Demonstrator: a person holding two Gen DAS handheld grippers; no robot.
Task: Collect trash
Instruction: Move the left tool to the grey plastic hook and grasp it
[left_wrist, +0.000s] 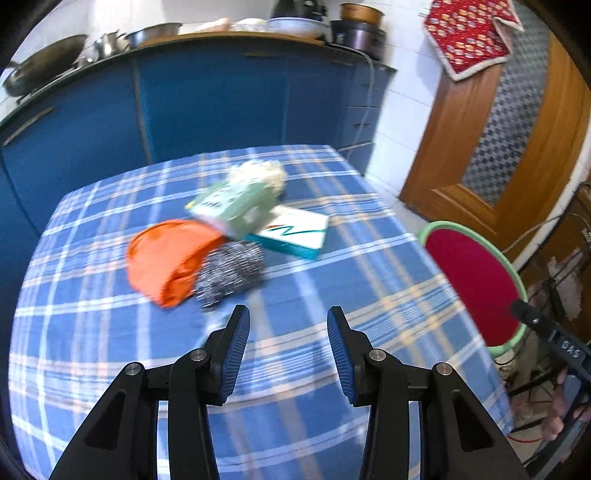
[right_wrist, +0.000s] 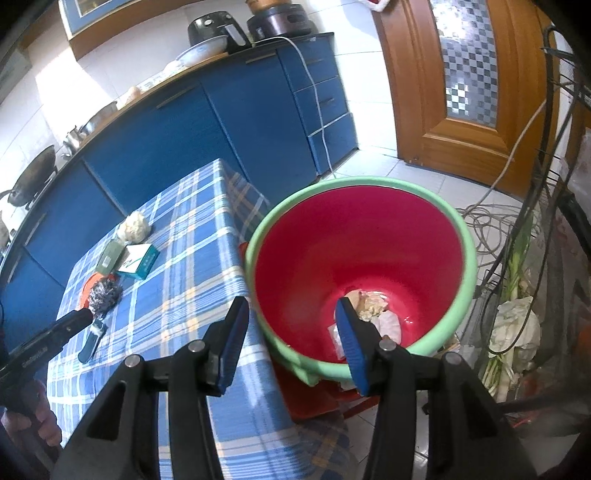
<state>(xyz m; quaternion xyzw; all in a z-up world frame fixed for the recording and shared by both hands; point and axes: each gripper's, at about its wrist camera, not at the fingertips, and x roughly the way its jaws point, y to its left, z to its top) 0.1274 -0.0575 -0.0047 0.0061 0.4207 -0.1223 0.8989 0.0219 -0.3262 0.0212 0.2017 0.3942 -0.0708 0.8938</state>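
Blue pads are seen on both grippers. On the white and teal box only a green zigzag mark can be made out; its writing is too blurred to be read. The left gripper is held part open and empty above the checked desk, near the steel scourer. The right gripper is held part open and empty over the red bucket, where crumpled trash is lying at the bottom.
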